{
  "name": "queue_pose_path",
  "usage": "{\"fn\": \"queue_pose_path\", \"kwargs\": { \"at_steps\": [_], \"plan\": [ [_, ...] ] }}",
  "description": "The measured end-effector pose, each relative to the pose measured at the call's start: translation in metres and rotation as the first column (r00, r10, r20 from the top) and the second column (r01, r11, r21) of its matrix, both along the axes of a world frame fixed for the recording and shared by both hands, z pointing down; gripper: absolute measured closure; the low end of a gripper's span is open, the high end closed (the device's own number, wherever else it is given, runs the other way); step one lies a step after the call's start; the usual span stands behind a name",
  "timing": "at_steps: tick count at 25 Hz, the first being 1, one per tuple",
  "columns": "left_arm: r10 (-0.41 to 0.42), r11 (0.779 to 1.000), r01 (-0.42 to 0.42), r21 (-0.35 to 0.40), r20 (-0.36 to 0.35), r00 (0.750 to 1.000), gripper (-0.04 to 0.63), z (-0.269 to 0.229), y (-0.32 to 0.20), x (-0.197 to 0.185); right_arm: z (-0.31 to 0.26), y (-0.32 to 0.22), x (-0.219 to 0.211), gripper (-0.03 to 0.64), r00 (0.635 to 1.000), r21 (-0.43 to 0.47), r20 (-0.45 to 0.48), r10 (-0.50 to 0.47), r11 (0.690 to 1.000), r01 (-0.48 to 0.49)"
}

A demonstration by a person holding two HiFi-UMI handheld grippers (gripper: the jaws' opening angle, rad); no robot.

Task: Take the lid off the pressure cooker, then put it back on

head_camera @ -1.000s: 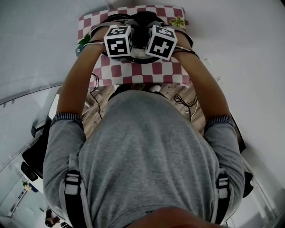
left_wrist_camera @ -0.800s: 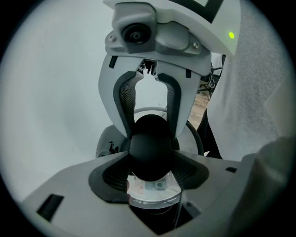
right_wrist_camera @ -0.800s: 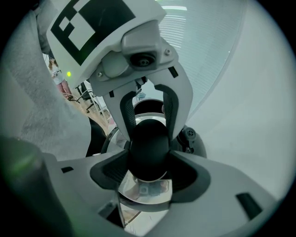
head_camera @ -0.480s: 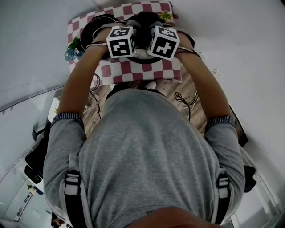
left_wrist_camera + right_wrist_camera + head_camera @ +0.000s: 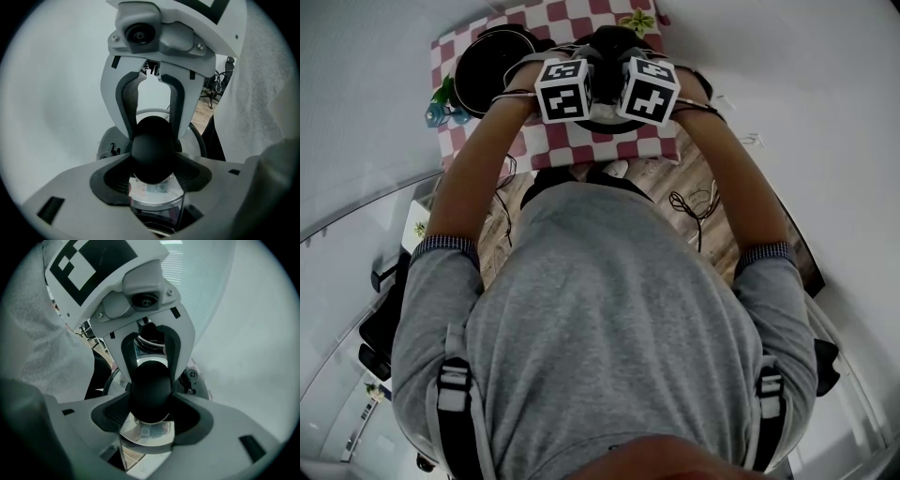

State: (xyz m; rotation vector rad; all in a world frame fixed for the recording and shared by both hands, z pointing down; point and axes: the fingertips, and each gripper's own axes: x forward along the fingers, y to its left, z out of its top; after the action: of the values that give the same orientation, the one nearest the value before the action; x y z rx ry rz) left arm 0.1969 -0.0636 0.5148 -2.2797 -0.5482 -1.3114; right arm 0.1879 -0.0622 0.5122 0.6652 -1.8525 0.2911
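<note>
The steel lid point(image 5: 602, 123) of the pressure cooker hangs between my two grippers over the right part of the checkered cloth point(image 5: 652, 145). Its round black knob point(image 5: 152, 150) sits clamped from opposite sides. My left gripper point(image 5: 152, 177) is shut on the knob, and so is my right gripper point(image 5: 152, 417). Each gripper view shows the other gripper's fingers point(image 5: 131, 105) point(image 5: 130, 355) pressing on the knob's far side. The shiny lid surface point(image 5: 147, 434) shows under the knob. The black cooker pot point(image 5: 492, 61) stands uncovered on the cloth's far left, apart from the lid.
A small teal object point(image 5: 441, 112) stands at the cloth's left edge and a green ornament point(image 5: 637, 21) at its far right corner. Wooden floor point(image 5: 712, 202) with loose cables point(image 5: 684, 206) lies below the table's near edge. White walls close in on both sides.
Both grippers have carried the lid to the right, away from the pot and lower over the cloth. The pot, hidden before, now shows open at the far left.
</note>
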Motion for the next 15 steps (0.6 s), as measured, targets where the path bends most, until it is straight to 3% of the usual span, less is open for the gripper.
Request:
{"fn": "queue_pose_path", "kwargs": {
  "at_steps": [15],
  "plan": [
    [-0.047, 0.997, 0.05, -0.058, 0.056, 0.997, 0.295, 0.069, 0.021, 0.004, 0.069, 0.022, 0.005, 0.336, 0.999, -0.093, -0.005, -0.034, 0.995, 0.034]
  ]
}}
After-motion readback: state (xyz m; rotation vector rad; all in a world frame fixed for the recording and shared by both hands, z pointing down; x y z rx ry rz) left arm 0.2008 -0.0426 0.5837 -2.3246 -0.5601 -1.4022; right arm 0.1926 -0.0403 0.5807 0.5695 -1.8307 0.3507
